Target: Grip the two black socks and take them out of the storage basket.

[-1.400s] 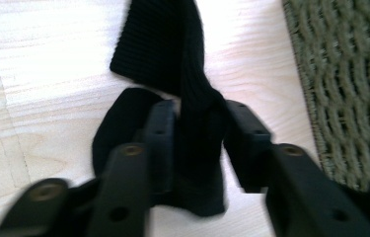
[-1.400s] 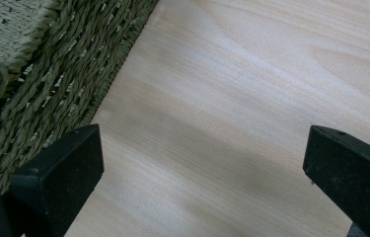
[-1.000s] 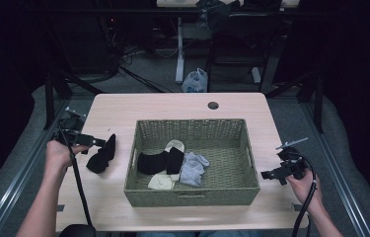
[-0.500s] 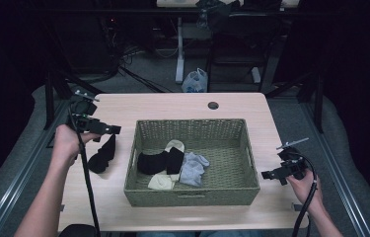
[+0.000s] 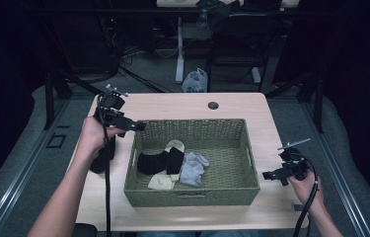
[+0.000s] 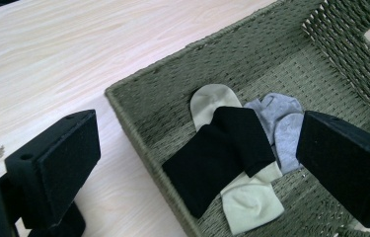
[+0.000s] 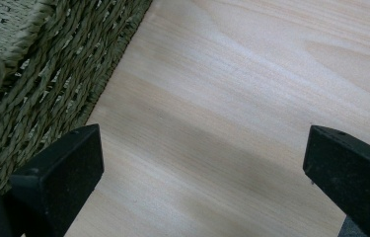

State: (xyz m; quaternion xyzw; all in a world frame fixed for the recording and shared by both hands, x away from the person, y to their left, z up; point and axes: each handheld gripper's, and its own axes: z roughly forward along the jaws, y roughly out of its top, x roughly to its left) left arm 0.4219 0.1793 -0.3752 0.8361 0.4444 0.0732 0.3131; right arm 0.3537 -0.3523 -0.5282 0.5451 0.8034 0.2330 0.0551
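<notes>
Hovering over the upper left corner of the woven basket [image 5: 251, 163] in the high view, the left gripper [image 5: 135, 126] has its jaws spread wide with nothing between them; they have just been opening. In the left gripper view the two black jaws stand far apart at the lower left and lower right of the frame, framing the basket's contents without touching them.

Contents of the basket, left half of its floor: a black sock [image 6: 222, 158] lies folded across a cream sock [image 6: 209, 98], whose toe shows above it, and a second cream sock [image 6: 249, 202] shows below it. A grey sock [image 6: 278, 123] lies just beside the black one, touching it, toward the middle of the basket.

Outside the basket, at centre left of the high view, a black sock on the table [image 5: 104, 155] lies just beside the basket's left wall, partly hidden by the person's left hand [image 5: 92, 138].

At the lower right of the high view, the right gripper [image 5: 271, 175] is held near the basket's right wall, apart from it. Its jaws are spread wide over bare wooden table [image 7: 251, 98], empty, with the basket's weave at the upper left of the right gripper view.
</notes>
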